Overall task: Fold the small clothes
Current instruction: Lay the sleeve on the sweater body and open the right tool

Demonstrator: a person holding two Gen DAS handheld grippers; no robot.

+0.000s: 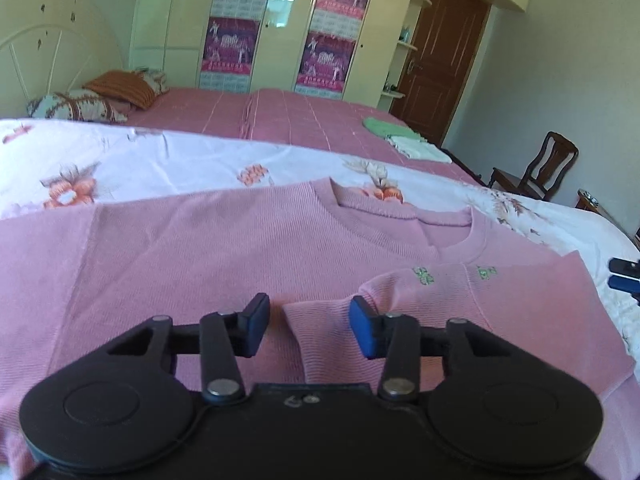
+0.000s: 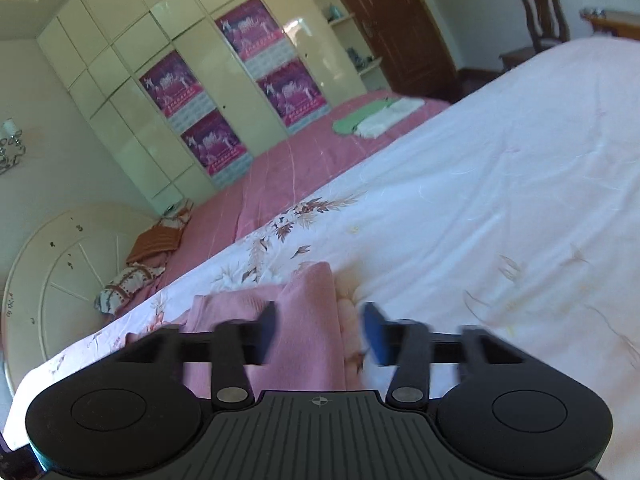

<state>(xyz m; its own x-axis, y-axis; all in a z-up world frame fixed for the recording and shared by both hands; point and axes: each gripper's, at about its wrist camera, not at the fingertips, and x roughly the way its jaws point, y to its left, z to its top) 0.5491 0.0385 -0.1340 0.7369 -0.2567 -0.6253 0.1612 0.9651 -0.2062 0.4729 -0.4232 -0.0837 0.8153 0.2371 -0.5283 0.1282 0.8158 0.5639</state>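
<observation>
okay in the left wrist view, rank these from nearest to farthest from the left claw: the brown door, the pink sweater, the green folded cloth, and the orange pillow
1. Pink sweater: directly under the left claw, its cuff between the open fingers.
2. Green folded cloth: ahead and right, on the pink bedspread.
3. Orange pillow: far left, by the headboard.
4. Brown door: back right, beyond the bed.

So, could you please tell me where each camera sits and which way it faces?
Left wrist: on the left hand-held gripper, open, low above the pink sweater, facing the wardrobe.
Right wrist: on the right hand-held gripper, open, tilted, over the sweater's edge and floral sheet.
Shared: sweater, sheet, wardrobe, folded green and white clothes.
</observation>
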